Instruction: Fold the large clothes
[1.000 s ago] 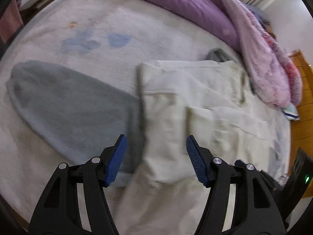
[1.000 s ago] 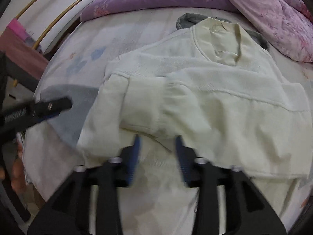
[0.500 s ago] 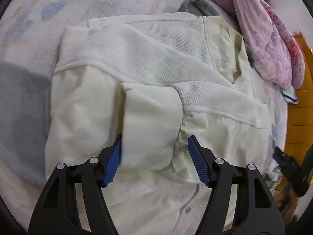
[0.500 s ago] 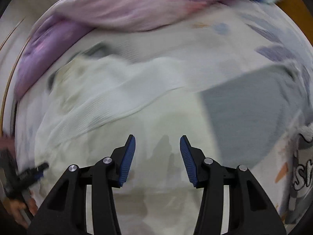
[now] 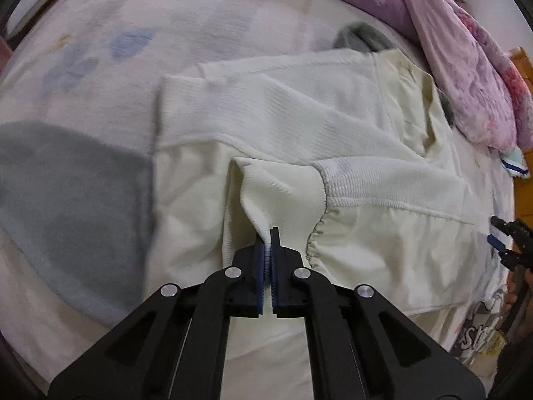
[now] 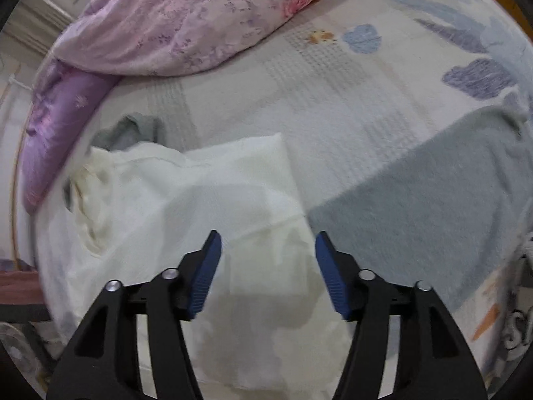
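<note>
A cream-white jacket (image 5: 349, 153) lies spread on the bed, its sleeves folded across its front. My left gripper (image 5: 268, 243) is shut on the ribbed cuff (image 5: 283, 190) of a folded sleeve and pinches it a little above the jacket. In the right wrist view the same jacket (image 6: 186, 206) lies below my right gripper (image 6: 268, 266), which is open and empty just above the jacket's edge. The right gripper also shows small at the right edge of the left wrist view (image 5: 506, 240).
A grey fleece garment (image 5: 66, 200) lies beside the jacket; it also shows in the right wrist view (image 6: 426, 206). A purple and pink floral duvet (image 6: 186, 23) is heaped along the far side of the bed. A dark grey garment (image 5: 363, 35) lies by the jacket's collar.
My left gripper has closed on the sleeve cuff; it was open around it half a second ago. My right gripper has opened wider and swung to the jacket's other side.
</note>
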Tool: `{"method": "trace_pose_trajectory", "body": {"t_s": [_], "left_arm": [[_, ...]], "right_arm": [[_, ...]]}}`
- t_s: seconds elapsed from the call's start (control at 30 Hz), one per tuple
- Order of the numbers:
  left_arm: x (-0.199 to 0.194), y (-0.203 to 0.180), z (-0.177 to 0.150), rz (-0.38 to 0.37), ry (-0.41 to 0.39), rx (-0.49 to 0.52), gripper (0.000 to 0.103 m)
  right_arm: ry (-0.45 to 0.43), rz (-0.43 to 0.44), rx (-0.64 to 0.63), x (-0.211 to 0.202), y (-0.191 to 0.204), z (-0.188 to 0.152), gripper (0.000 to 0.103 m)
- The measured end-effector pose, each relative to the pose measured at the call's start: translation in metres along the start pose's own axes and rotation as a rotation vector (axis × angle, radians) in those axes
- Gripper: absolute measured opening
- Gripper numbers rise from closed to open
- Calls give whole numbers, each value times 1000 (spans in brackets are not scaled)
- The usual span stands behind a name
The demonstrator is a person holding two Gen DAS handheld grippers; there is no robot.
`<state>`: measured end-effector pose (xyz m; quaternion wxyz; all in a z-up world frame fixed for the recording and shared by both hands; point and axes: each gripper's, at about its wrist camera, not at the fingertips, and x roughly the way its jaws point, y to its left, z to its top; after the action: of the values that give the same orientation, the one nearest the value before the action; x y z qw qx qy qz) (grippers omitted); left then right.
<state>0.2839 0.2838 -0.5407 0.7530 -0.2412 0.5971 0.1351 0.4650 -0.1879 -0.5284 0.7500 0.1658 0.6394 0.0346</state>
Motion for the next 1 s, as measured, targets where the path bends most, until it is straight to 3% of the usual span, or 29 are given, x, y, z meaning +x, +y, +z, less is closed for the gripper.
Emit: {"method": "trace_pose_trajectory", "body": {"t_s": [0.13,0.17,0.27,0.3,0.37,0.47,0.6,0.77,0.83,0.9,0.97,1.0], "left_arm": [[2,12,13,-82,23,-15,5],[-4,16,17,-110,8,-10,13],[-26,27,29,-175,-49,-40,69],[-34,32,38,-171,-92,-52,72],[-32,45,63,-120,-96,-83,72],[-2,63,97,-151,-47,-146,72],[48,74,131,-46,57,-191,69],[69,59,144,48,120,-80,67],[63,54,148,57,92,-74,57],[69,45,147,77,103,-17,37],[65,32,145,62,67,51,12],[61,23,144,103,41,67,11]], "right_arm": [[15,-16,-11,14,5,18,67],[25,-32,-15,21,4,27,68],[61,-27,7,39,0,47,69],[82,-16,31,47,-3,54,69],[97,-5,55,56,-6,65,69],[120,8,97,71,-11,76,70],[177,34,149,93,-19,83,70],[190,24,125,101,-17,90,74],[195,25,113,103,-14,92,74],[191,15,76,102,-10,94,68],[188,16,42,101,-4,95,46],[179,38,31,99,-2,94,37]]}}
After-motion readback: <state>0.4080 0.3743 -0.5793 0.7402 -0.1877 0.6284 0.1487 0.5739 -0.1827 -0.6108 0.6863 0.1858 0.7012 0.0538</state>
